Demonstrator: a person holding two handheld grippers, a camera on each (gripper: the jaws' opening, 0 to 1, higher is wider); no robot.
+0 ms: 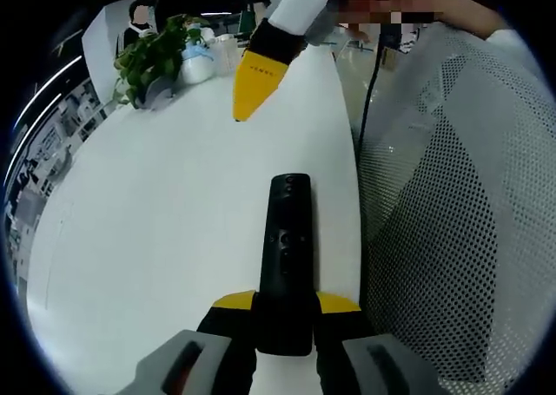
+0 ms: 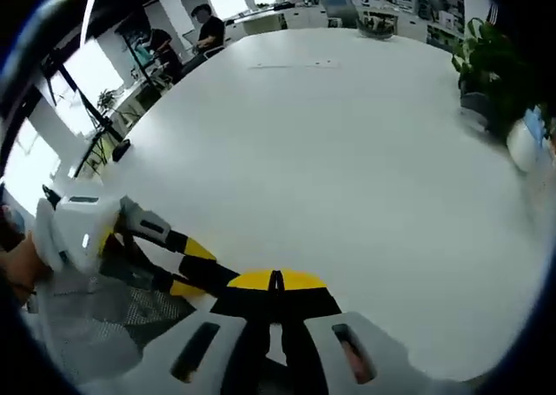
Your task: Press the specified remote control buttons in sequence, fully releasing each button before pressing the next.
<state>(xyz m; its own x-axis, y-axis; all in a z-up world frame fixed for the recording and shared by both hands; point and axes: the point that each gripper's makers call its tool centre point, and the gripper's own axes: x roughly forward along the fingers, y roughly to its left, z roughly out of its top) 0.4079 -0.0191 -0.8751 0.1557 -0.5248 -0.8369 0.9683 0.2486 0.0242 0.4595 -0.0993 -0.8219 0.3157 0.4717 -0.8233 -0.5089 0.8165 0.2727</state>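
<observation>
Now, left gripper view: left gripper [image 1: 285, 312] fingers are clamping the near end of the black remote control [image 1: 286, 258], which is lying along the white tabletop [image 1: 156, 221].
Same view, upper part: right gripper [image 1: 252, 87] is hovering above the tabletop, well apart from the remote; potted plant [image 1: 156, 52] is sitting behind.
Right gripper view: right gripper fingers [image 2: 300, 280] are meeting tip to tip, gripping nothing; left gripper is showing at lower left.
</observation>
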